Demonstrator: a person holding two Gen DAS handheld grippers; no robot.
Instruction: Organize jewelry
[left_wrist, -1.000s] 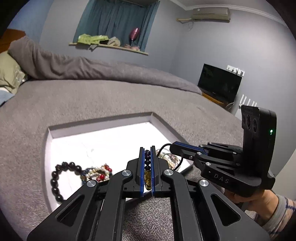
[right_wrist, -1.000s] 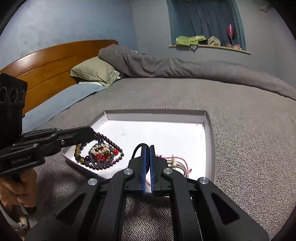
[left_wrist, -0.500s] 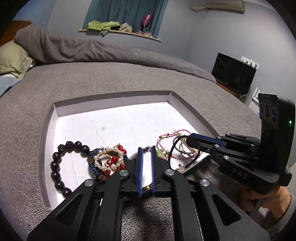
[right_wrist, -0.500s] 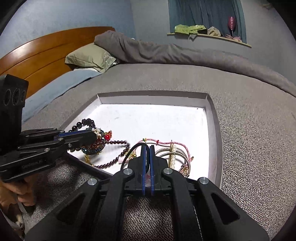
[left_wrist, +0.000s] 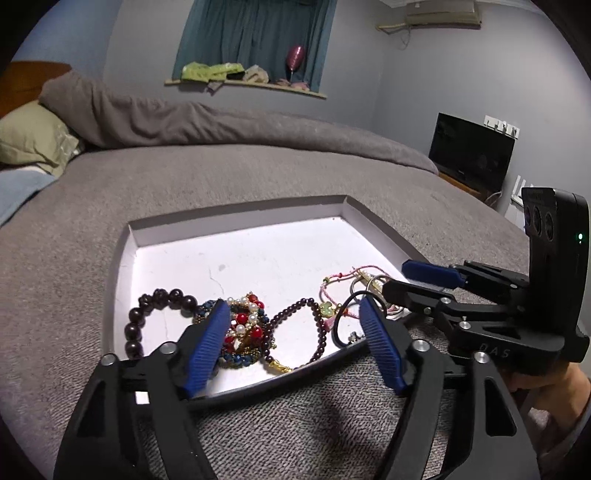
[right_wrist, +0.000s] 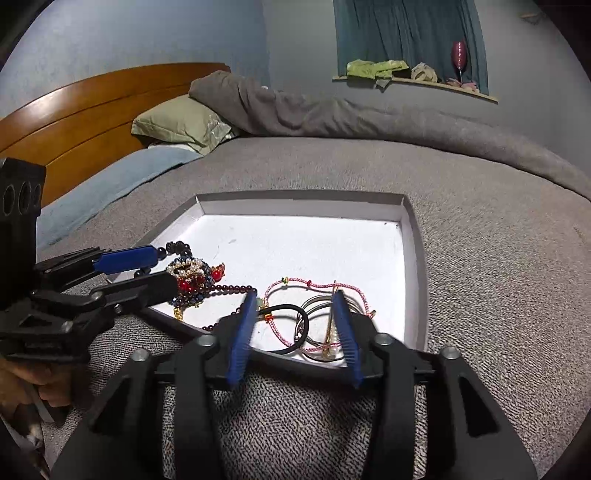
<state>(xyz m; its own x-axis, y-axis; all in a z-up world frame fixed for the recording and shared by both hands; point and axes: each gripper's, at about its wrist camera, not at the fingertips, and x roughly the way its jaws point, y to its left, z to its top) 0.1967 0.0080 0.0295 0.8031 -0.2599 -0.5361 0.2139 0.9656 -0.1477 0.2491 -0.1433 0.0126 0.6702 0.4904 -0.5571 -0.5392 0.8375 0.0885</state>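
A white shallow tray (left_wrist: 236, 221) (right_wrist: 415, 258) lies on the grey bed. In it lie a dark large-bead bracelet (left_wrist: 147, 314), a red, pearl and blue beaded piece (left_wrist: 245, 328) (right_wrist: 194, 280), a thin maroon bead strand (left_wrist: 317, 332) (right_wrist: 229, 290), a black hair tie (left_wrist: 341, 321) (right_wrist: 295, 325), pink cord bracelets (right_wrist: 314, 286) and silver bangles (right_wrist: 317, 310). My left gripper (left_wrist: 293, 314) is open and empty over the tray's near edge. My right gripper (right_wrist: 295, 306) is open and empty above the hair tie and bangles; it also shows in the left wrist view (left_wrist: 417, 280).
The grey blanket (left_wrist: 258, 170) covers the bed around the tray. A green pillow (right_wrist: 181, 122) and wooden headboard (right_wrist: 74, 110) stand at the far left. A black TV (left_wrist: 471, 151) stands by the right wall. A window ledge (left_wrist: 243, 79) holds clutter.
Both grippers have opened. The left one let go the maroon bead strand and the right one let go the black hair tie; both pieces now lie in the tray.
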